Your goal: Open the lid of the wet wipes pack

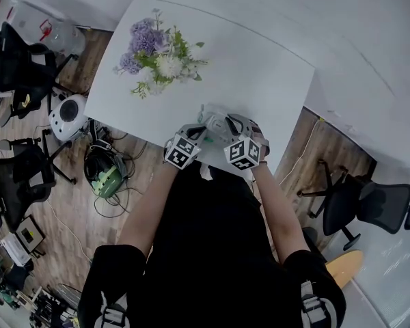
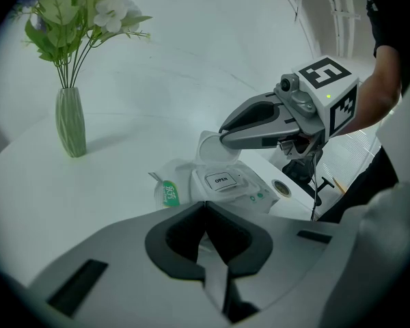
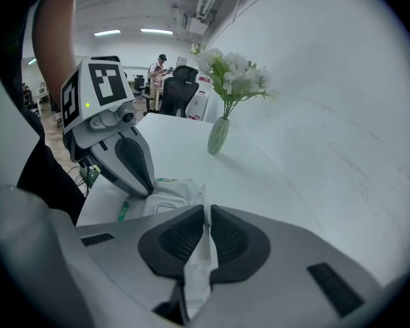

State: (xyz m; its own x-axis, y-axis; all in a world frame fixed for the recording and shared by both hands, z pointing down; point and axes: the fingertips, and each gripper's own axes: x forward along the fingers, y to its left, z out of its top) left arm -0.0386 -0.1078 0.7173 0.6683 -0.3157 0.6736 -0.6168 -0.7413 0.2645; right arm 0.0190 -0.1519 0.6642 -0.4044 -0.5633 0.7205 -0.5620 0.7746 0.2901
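The wet wipes pack lies near the front edge of the white table; it is white with an "OPEN" sticker and green print. Its hinged lid stands raised at the far side. My right gripper is shut on that lid, and in the right gripper view the white flap runs between its pads. My left gripper is closed at the pack's near end, with its tip on the wrapper. In the head view both grippers meet over the pack.
A green vase of white and purple flowers stands further back on the table. Office chairs and cables sit on the wooden floor around the table. A person stands far off in the room.
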